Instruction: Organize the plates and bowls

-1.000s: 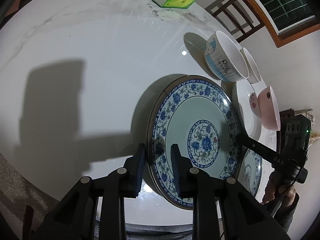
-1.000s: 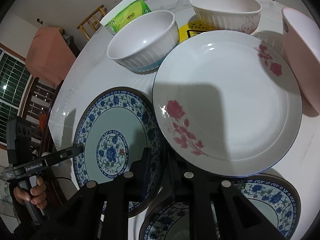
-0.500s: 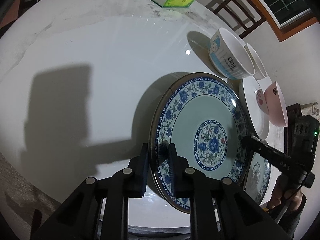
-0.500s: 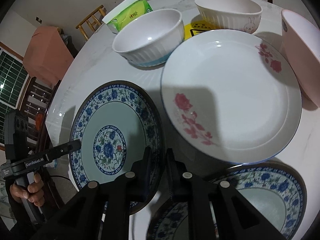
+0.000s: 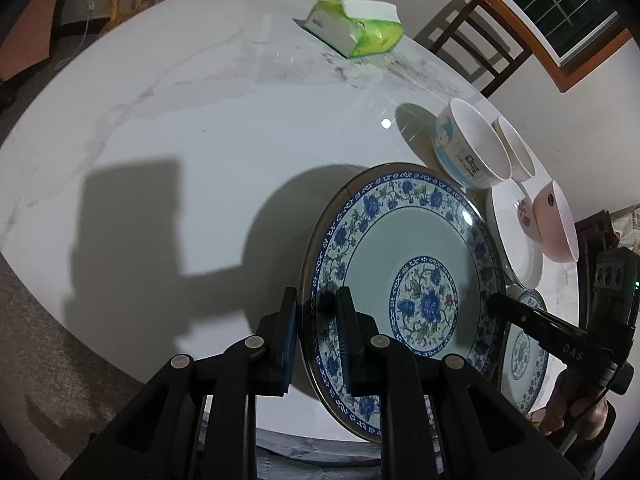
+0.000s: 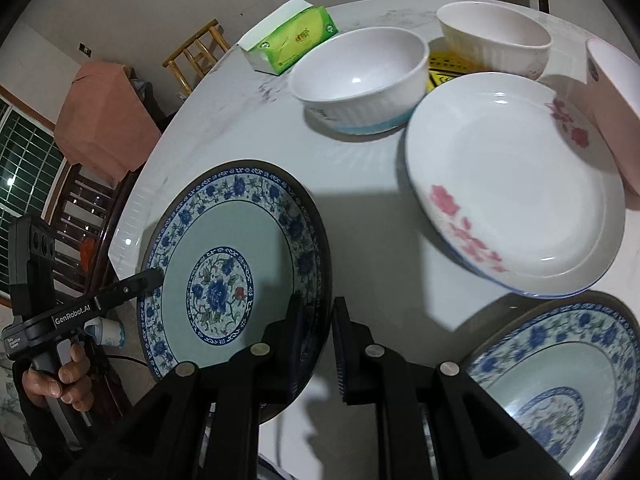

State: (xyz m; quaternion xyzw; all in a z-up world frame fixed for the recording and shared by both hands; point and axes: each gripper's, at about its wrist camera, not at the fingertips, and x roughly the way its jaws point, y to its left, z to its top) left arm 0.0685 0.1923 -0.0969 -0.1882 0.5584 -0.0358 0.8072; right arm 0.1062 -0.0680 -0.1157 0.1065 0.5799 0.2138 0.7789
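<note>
We grip the blue-and-white floral plate (image 5: pixel 404 288) by opposite rims, left fingers (image 5: pixel 318 320) and right fingers (image 6: pixel 316 332) both clamped, tilted above the white marble table (image 5: pixel 180 128).

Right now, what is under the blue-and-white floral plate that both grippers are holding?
Under the raised blue-and-white floral plate only its shadow on the white marble table shows. Its right edge overlaps a second blue floral plate. The area directly beneath is covered.
</note>
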